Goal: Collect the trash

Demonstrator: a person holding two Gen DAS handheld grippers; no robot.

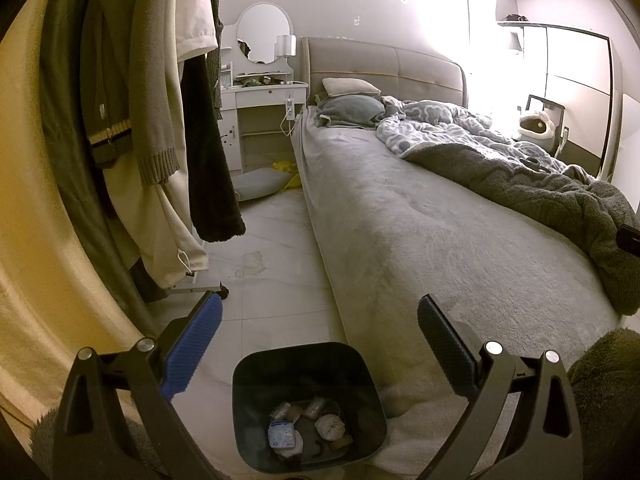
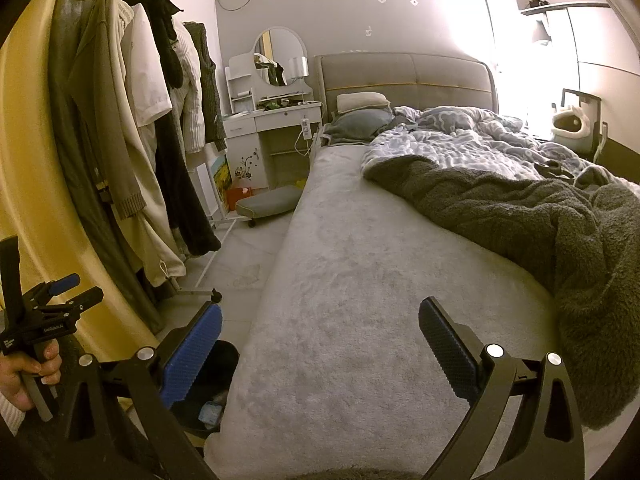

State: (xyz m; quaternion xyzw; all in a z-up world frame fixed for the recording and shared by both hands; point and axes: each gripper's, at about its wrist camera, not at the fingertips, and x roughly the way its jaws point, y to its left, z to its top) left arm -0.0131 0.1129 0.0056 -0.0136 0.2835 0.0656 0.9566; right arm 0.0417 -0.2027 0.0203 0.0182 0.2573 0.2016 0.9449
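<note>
The left gripper point(image 1: 320, 322) is held with its jaws spread wide and nothing between them. Directly below it, at 6 o'clock in the left wrist view, a dark waste bin point(image 1: 256, 400) stands on the tiled floor point(image 1: 276, 240), touching the foot corner of the bed point(image 1: 420, 240). Crumpled tissues and wrappers point(image 1: 308, 426) are seen lying in the bin bottom. The right gripper point(image 2: 320, 322) is likewise wide open and empty, positioned over the grey bedsheet. At 8 o'clock in the right wrist view, the left gripper is seen gripped by a hand point(image 2: 24, 376). Hanging garments point(image 1: 152, 92) are noted at 10 o'clock.
</note>
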